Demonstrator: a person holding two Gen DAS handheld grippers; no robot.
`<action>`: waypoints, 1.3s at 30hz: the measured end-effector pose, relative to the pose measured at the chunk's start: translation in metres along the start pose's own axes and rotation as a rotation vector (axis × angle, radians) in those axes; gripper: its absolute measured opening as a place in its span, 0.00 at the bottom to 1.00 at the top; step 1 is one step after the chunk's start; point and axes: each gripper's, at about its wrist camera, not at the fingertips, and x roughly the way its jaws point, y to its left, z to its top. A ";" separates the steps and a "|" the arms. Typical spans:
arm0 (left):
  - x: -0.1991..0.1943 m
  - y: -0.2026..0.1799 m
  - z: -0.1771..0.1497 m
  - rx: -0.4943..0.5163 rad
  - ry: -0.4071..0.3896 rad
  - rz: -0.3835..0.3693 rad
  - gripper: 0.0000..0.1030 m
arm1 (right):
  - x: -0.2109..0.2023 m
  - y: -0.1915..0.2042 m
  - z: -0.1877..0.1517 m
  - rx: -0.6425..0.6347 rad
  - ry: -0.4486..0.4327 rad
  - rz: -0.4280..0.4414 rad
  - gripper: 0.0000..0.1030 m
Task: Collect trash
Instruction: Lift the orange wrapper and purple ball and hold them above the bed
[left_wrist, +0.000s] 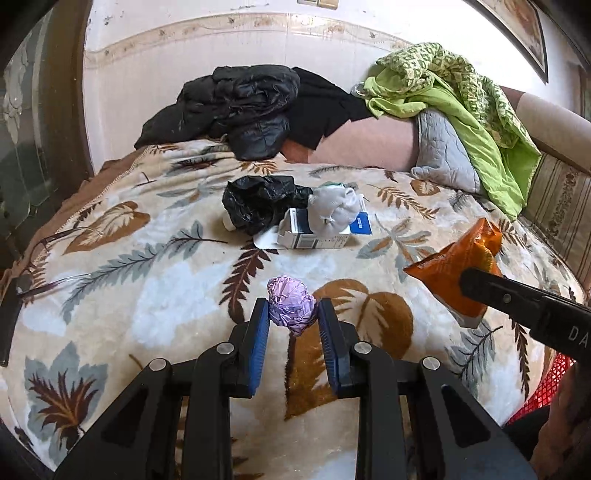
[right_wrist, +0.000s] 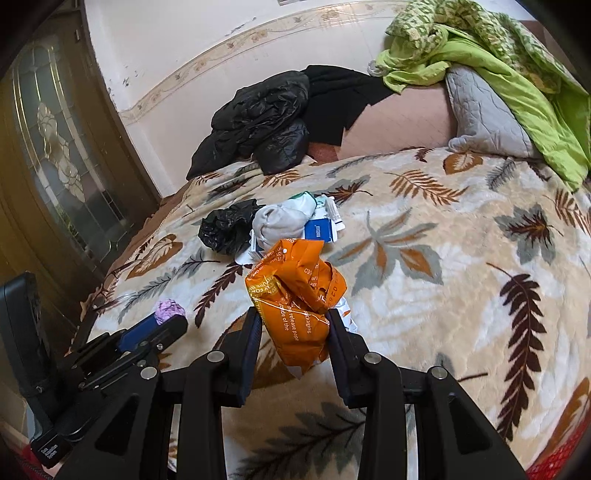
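- The leaf-patterned blanket (left_wrist: 155, 280) is not cleared: a black bag (left_wrist: 258, 203), a grey rag (left_wrist: 334, 210) and a small box (left_wrist: 314, 236) lie heaped near its middle.
- The right gripper (right_wrist: 293, 323) pinches an orange wrapper (right_wrist: 295, 291), lifted off the blanket.
- The left gripper (left_wrist: 293, 314) clamps a purple foil ball (left_wrist: 291, 308), lifted too.
- A red basket (left_wrist: 546, 387) shows at the bed's edge, probably the bin; nothing is dropped in yet.

Plastic bag (left_wrist: 258, 203) left of the box (left_wrist: 317, 236), sock (left_wrist: 334, 210) on top. Jacket (left_wrist: 236, 107) behind, pillow (left_wrist: 443, 147) far right, all on the blanket (left_wrist: 147, 288).
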 end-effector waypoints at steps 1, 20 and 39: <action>0.000 0.000 0.000 0.002 -0.003 0.006 0.25 | -0.001 -0.001 0.000 0.002 -0.002 -0.001 0.37; 0.005 -0.003 0.003 0.038 -0.023 0.054 0.25 | -0.001 0.014 -0.001 -0.046 -0.009 0.017 0.37; 0.010 0.002 0.009 0.053 -0.030 0.076 0.25 | 0.015 0.018 0.000 -0.045 0.016 0.037 0.37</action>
